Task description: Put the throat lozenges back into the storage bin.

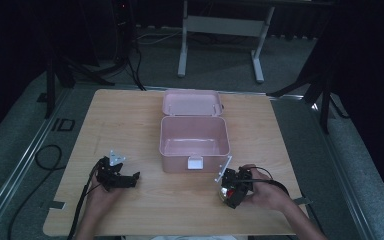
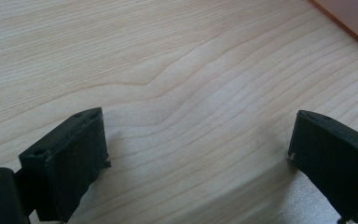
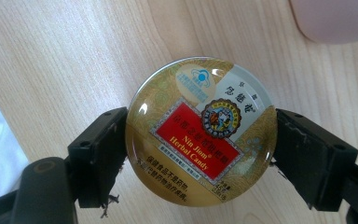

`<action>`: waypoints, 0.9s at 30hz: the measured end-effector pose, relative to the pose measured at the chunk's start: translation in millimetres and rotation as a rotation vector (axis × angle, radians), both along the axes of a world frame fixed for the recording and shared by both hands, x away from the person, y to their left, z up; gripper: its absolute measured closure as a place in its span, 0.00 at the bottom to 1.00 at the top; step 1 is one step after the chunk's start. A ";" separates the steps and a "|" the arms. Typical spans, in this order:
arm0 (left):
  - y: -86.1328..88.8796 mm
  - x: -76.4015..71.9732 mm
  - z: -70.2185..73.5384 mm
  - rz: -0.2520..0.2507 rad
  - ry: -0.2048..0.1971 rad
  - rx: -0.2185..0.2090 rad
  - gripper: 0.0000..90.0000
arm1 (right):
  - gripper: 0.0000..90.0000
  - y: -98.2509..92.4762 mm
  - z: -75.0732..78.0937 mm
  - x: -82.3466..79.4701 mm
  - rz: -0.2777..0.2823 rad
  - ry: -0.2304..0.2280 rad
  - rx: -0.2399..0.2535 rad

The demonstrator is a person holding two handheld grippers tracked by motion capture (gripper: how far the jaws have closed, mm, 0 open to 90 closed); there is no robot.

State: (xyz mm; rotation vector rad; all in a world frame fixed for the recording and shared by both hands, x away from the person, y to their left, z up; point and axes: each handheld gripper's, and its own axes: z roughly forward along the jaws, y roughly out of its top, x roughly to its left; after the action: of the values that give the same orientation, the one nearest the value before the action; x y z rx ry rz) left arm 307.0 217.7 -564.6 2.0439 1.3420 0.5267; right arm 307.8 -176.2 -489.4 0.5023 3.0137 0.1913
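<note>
Right gripper [image 3: 200,140], near the front right corner of the surface [image 1: 130,115], closed part way on a round candy tin [image 3: 200,133]. One black pad pressed on each side of the tin, gold lid with the red label facing up at the camera. Tin sitting level between the pads, just in front of the pink box [image 1: 194,137].

Left gripper [image 1: 125,179] resting near the front left corner of the surface. Jaws wide apart, nothing between them, only bare wood.

Pink box in the middle of the surface, lid [image 1: 191,102] tipped back toward the far edge, nothing to see inside it. White latch [image 1: 195,162] on the front wall, facing the person.

Likely step now: lift the tin and put it in the box. To do it well:

Keep the squeeze steady, since a round, shiny tin can slip or spin between flat pads.
Lift straight up first, high enough to clear the front wall and the latch.
Move across slowly toward the middle of the box, tin kept flat.
Lower until the tin sits on the box floor, then let go.
Leave the left gripper ready beside the box, to hold it in place if it slides.
</note>
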 end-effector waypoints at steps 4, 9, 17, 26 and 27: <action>0.0 0.0 0.0 0.000 0.000 0.000 0.05 | 0.23 -2.8 5.8 1.8 0.000 -0.004 -0.003; 0.0 0.0 0.0 0.000 0.000 0.000 0.05 | 0.23 -6.3 16.0 4.0 -0.009 -0.019 0.006; 0.0 0.0 0.0 0.000 0.000 0.000 0.05 | 0.23 -11.6 28.8 7.1 -0.012 -0.030 0.005; 0.0 0.0 0.0 0.000 0.000 0.000 0.05 | 0.23 -15.8 42.1 9.5 -0.012 -0.040 -0.005; 0.0 0.0 0.0 0.000 0.000 0.000 0.05 | 0.23 -16.0 43.3 9.8 -0.012 -0.040 -0.007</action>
State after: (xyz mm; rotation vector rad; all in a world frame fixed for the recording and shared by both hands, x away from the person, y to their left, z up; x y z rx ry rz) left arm 307.0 217.7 -564.6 2.0435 1.3421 0.5268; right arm 317.6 -192.2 -446.1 0.5103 2.9712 0.1882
